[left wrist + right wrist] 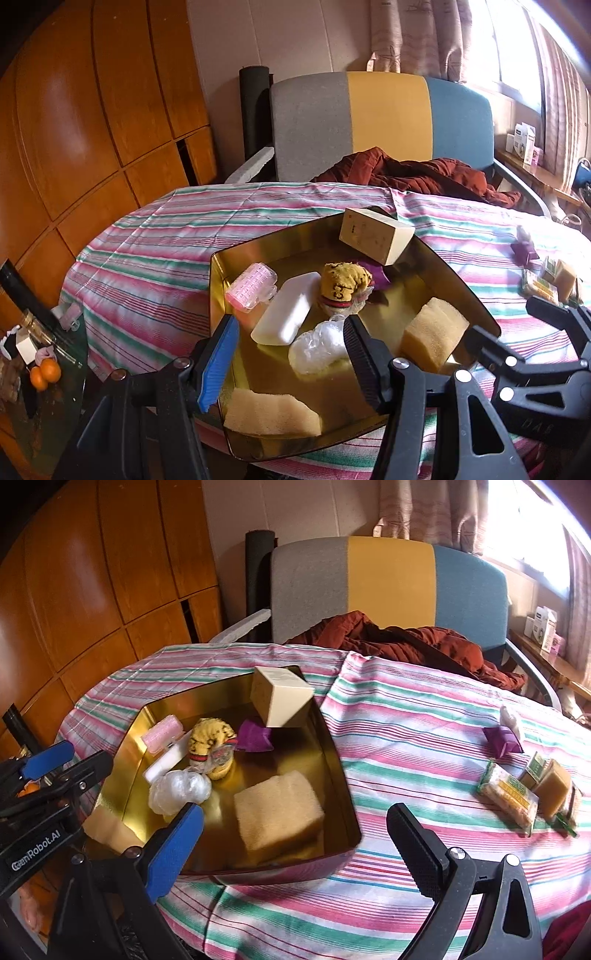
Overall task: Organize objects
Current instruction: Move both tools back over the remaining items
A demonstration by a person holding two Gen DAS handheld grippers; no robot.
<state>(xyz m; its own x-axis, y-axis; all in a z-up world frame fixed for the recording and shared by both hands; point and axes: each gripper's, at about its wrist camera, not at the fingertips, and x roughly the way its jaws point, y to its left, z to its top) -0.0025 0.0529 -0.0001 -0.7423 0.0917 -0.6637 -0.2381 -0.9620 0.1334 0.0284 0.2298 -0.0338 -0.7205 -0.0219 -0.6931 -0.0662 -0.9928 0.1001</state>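
- Nearest, the left gripper (291, 354) hangs over the near part of the gold tin (216, 280), jaws apart and empty; a clear plastic wad (317, 345) lies just beyond, between the fingertips, untouched.
- Beside it, the right gripper (295, 842) also stands wide apart with nothing in it, spanning the tin's near right corner; its blue finger (173, 849) is over the tin, the black one over the striped cloth (406, 738).
- Just ahead of the fingers, inside the tin: two tan sponges (277, 808), a white block (286, 308), a pink roller (251, 286), a yellow knit toy (210, 746), a purple pouch (255, 736), and a cream box (280, 696) leaning on the far rim.
- Farther off, right of the black finger, things wait loose on the cloth: a second purple pouch (502, 740), a cracker packet (506, 797), a tan block (554, 788) and a small white wad (511, 716).
- By my reading, the sorting is well past halfway; that right-hand cluster is what remains.
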